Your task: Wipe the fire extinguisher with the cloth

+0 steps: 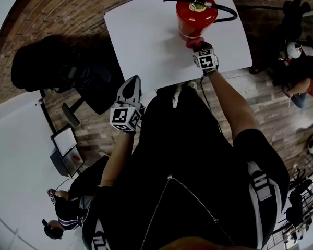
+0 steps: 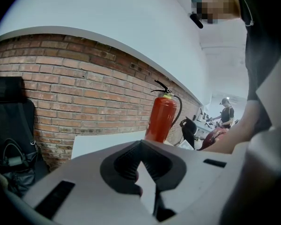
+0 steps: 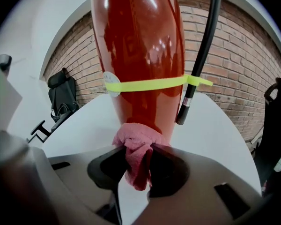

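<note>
My right gripper [image 3: 139, 167] pinches the pink cloth [image 3: 136, 153] against the red fire extinguisher [image 3: 140, 55], top middle of the frame. I should press softly and rub all around. My left gripper [image 2: 141, 170] is closed, empty.

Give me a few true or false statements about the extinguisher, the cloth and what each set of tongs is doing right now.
1. The right tongs grip a pink cloth against the fire extinguisher, low on its body. True.
2. The left tongs hold a second cloth. False: they are shut on nothing, away from the extinguisher.
3. The extinguisher lies on its side. False: it stands upright on the white table.
4. A yellow band wraps the extinguisher's body. True.
5. The hose is red. False: it is black.
</note>
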Available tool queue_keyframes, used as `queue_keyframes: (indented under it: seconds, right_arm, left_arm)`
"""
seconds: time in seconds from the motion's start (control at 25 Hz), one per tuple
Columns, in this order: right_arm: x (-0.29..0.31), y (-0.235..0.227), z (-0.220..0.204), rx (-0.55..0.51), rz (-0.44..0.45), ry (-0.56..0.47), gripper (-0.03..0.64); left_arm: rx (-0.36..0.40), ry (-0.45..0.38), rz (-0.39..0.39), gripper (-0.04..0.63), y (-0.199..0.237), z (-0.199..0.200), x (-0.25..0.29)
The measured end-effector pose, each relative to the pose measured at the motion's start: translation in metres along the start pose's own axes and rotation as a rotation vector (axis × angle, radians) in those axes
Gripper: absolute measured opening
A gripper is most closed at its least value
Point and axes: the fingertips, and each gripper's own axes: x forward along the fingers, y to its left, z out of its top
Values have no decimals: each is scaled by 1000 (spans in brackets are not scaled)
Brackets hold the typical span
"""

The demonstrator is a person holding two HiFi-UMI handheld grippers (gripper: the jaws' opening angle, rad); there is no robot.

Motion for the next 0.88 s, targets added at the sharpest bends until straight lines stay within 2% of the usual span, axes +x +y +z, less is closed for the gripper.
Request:
queue_keyframes:
  seconds: [0.28,0.44,0.68,0.88]
  right_arm:
    - [32,-5,-27,26,17,55,120]
    - [30,-7,-28,49,14,80,120]
    - [14,-2,-29,109,-18,133,120]
    - [-21,6,-13,166,-55,73,118]
  left_arm:
    - [-11,-1,27,17,-10,-8,4]
    - [-15,1,21,17,-10,-12,3]
    - [0,6,-84,17,-6,-3,13]
    - [28,-23,-203,17,-3,20,36]
